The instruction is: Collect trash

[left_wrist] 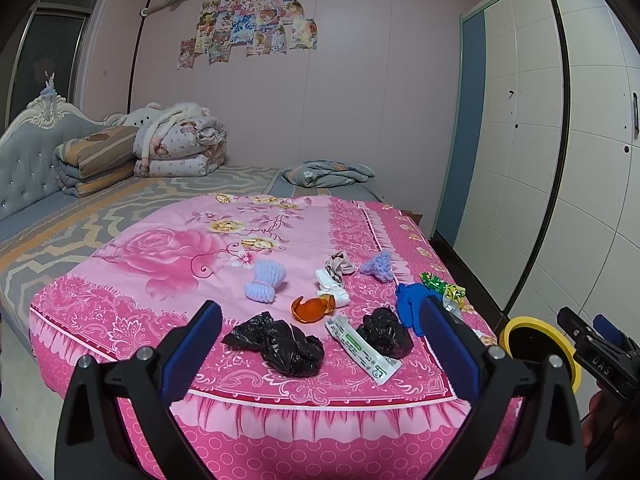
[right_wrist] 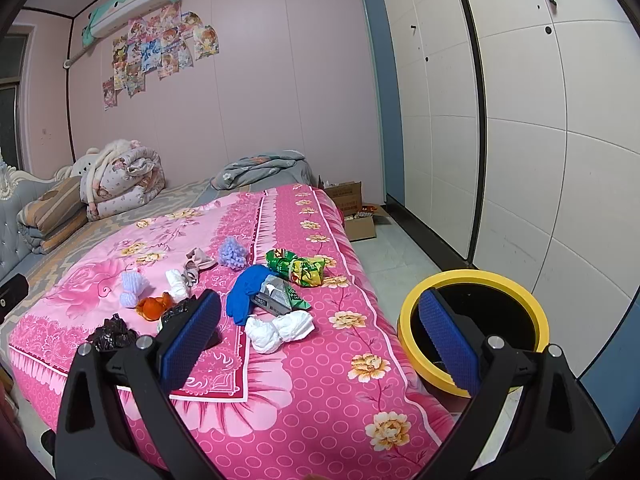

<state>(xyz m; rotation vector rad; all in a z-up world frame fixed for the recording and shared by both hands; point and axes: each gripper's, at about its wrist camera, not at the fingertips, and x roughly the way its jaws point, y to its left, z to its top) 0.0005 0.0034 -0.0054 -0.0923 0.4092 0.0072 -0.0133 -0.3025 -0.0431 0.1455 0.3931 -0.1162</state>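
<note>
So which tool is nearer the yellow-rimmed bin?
Right. The right tool hangs beside the yellow-rimmed bin; the left tool is over the bed's foot, further away.

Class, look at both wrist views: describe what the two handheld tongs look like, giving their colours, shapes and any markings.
The left tongs and the right tongs match: black angular plastic arms with triangular cut-outs and silver round bolts, each ending in a flat blue pad with a dimpled texture. Seen from the left wrist view, the right tongs' black body bears pale lettering, too small to read surely.

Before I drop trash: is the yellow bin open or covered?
Open. The yellow bin shows no lid, and its dark inside is visible beside the bed.
</note>
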